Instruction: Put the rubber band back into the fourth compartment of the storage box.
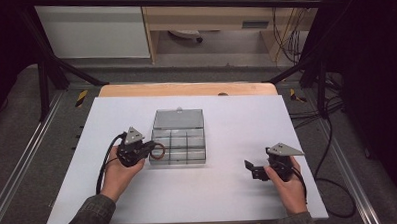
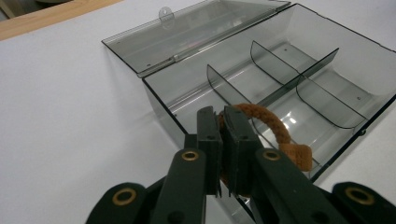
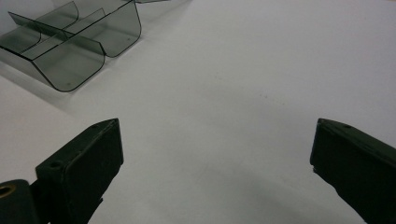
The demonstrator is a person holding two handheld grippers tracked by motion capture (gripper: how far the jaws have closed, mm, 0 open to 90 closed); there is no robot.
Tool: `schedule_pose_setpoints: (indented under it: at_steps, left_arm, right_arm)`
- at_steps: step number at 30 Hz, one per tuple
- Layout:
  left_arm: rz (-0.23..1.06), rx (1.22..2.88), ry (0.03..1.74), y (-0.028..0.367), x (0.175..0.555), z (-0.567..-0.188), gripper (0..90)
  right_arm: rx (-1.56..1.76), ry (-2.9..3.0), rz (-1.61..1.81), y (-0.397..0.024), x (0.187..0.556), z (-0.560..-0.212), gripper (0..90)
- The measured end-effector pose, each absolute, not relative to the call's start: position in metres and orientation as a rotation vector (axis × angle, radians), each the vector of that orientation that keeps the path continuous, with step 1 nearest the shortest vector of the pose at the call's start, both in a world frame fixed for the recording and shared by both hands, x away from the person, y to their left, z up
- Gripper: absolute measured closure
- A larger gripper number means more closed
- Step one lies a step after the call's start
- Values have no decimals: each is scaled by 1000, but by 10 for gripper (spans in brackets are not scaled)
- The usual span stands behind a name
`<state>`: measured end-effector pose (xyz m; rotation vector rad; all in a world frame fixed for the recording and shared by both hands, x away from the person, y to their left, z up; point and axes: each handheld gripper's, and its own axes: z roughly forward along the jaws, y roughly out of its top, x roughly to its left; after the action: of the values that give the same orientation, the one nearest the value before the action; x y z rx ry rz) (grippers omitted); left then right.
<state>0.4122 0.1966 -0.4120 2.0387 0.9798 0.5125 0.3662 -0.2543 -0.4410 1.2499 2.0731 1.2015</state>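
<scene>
- The brown braided ring hangs pinched in the left gripper, jaws clamped on its band, over the near-left corner compartment of the clear divided box.
- To place it well, lower the ring fully inside the compartment walls before releasing, clear of the dividers.
- The right gripper rests on the white table, jaws wide apart, holding nothing.

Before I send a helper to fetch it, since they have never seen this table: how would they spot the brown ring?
Find the white table, then the smoky clear box with its lid open at its middle. At the box's left edge, the left gripper pinches the brown ring over a compartment. It is the one braided, rust-coloured loop among grey plastic and black jaws.
</scene>
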Motion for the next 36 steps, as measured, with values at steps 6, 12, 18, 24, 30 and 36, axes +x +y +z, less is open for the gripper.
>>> schedule_pose_setpoints:
  at_steps: [6,12,18,24,30,36]
  left_arm:
    - [507,2043,974,191,413,-413,856]
    - [504,2050,966,187,413,-414,856]
    - [508,2057,962,186,413,-415,856]
    - [532,2074,955,186,412,-416,855]
    - [533,2081,954,185,412,-417,854]
    - [537,2094,952,184,412,-419,853]
  right_arm:
    - [1248,2078,1202,-254,367,-441,30]
    - [1248,2081,1204,-254,366,-441,29]
    - [1247,2083,1204,-254,367,-441,30]
    - [1244,2086,1205,-254,367,-442,29]
    - [1245,2087,1205,-254,367,-442,29]
    - [1246,2092,1205,-253,367,-442,29]
